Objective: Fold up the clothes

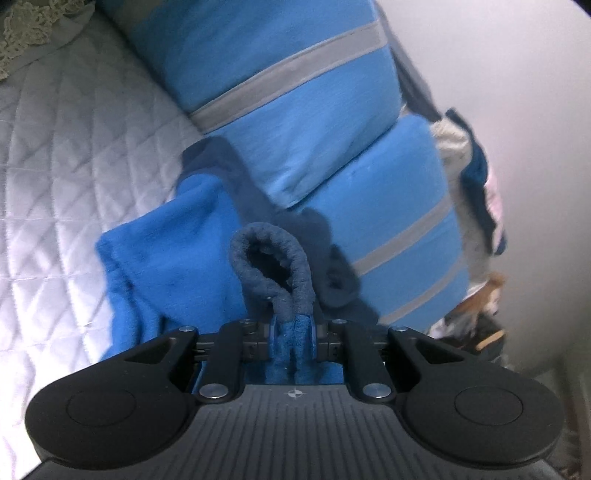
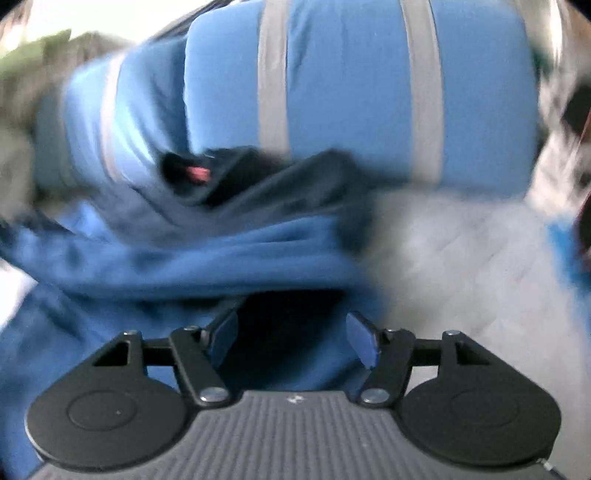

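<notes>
A blue fleece garment (image 1: 170,240) with dark navy trim lies crumpled on the white quilted bed cover (image 1: 55,177). My left gripper (image 1: 293,338) is shut on the garment's blue fabric, and a dark navy cuff (image 1: 273,266) loops up just past its pads. In the blurred right wrist view the same blue garment (image 2: 177,266) is bunched in front of my right gripper (image 2: 293,339). Its jaws stand wide apart over the fabric, and its pads (image 2: 360,341) press on nothing.
Two blue pillows with grey stripes (image 1: 280,88) lean at the head of the bed, also in the right wrist view as blue pillows (image 2: 354,92). A heap of mixed clothes (image 1: 476,192) lies between pillows and pale wall. A lace-edged cloth (image 1: 22,33) sits far left.
</notes>
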The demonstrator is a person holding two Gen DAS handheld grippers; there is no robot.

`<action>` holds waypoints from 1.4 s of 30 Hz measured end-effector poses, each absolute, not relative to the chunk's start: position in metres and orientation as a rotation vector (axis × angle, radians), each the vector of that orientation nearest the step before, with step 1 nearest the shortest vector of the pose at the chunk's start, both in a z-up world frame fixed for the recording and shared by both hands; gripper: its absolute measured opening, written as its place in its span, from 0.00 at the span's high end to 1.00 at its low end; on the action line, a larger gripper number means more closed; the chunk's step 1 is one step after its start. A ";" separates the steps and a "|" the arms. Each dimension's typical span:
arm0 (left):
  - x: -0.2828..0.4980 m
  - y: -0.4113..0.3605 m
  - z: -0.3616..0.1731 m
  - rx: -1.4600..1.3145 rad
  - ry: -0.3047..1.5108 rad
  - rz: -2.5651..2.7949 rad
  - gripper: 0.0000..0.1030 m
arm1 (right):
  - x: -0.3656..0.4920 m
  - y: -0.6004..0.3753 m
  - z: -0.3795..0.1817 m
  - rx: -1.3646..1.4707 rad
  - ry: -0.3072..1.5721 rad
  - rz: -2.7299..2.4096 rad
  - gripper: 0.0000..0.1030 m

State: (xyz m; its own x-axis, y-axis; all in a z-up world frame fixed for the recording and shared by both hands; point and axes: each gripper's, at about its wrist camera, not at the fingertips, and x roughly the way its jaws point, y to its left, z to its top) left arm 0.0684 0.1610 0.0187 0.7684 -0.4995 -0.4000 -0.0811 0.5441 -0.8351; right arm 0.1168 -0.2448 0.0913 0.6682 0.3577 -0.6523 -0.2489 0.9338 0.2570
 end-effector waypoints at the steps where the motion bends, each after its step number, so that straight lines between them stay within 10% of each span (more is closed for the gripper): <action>1: 0.069 0.160 0.020 -0.989 0.659 -0.279 0.85 | 0.122 -0.244 0.086 0.191 0.786 0.339 0.24; 6: 0.067 0.160 0.028 -0.998 0.603 -0.306 0.85 | 0.146 -0.239 0.063 0.397 0.878 0.310 0.27; 9: 0.066 0.162 0.031 -1.019 0.560 -0.317 0.85 | 0.149 -0.252 0.055 0.571 0.893 0.270 0.71; 12: 0.065 0.166 0.036 -1.045 0.502 -0.333 0.85 | 0.146 -0.265 0.048 0.736 0.897 0.233 0.85; 27: 0.064 0.169 0.039 -1.047 0.496 -0.322 0.85 | 0.152 -0.288 0.074 0.731 0.914 0.143 0.89; 29: 0.064 0.169 0.038 -1.029 0.520 -0.295 0.85 | 0.155 -0.283 0.074 0.693 0.924 0.118 0.87; 31: 0.063 0.170 0.037 -1.003 0.554 -0.256 0.85 | 0.156 -0.276 0.074 0.631 0.941 0.076 0.53; 36: 0.059 0.170 0.038 -0.892 0.584 -0.247 0.85 | 0.147 -0.268 0.077 0.546 0.933 0.060 0.21; 42: 0.053 0.158 0.054 -0.805 0.531 -0.322 0.85 | 0.134 -0.260 0.094 0.356 0.831 0.007 0.11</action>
State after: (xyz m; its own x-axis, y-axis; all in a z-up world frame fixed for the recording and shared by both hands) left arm 0.0526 0.1585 0.0541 0.8232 -0.4653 -0.3253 0.0736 0.6555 -0.7516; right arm 0.1340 -0.2600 0.0939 0.6777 0.1445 -0.7210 0.1319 0.9407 0.3125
